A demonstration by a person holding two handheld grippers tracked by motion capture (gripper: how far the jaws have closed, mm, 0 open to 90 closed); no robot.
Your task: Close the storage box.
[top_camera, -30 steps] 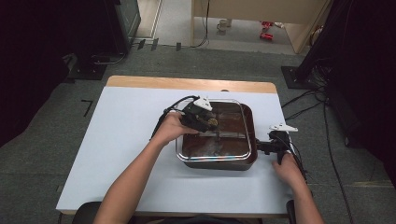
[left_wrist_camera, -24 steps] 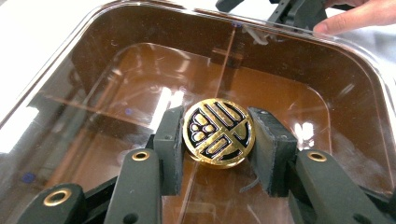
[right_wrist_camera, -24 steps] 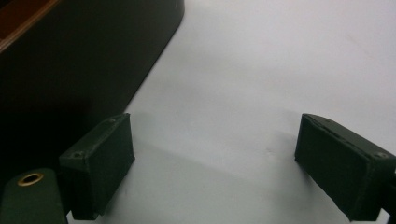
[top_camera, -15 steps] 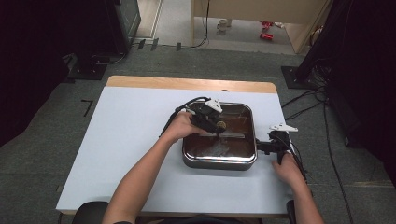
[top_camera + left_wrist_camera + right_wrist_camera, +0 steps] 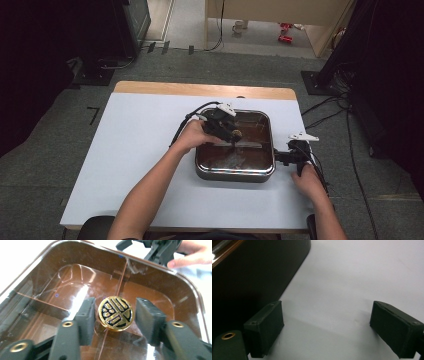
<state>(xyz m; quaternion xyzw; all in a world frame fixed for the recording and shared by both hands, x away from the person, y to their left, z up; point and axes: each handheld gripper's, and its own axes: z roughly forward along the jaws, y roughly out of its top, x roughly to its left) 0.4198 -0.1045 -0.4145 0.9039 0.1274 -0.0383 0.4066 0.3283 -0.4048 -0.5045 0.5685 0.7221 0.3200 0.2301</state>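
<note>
Two details come clear in the left gripper view: the left tongs (image 5: 115, 315), having just been opening, flank the lid's round gold-and-black knob (image 5: 115, 313) without pressing it. The brown glass lid (image 5: 235, 142) sits on the pan (image 5: 235, 172) mid-tabletop (image 5: 140, 150), and the right tongs (image 5: 327, 327) stand apart, empty, beside the pan.

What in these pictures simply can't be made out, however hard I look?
- Whether anything lies in the pan: in the high view and the left gripper view, the tinted lid and its glare veil the inside.
- The pan's side in the right gripper view: dark, and cut off by the top and left edges.
- Whether the right gripper touches the pan: too small in the high view.
</note>
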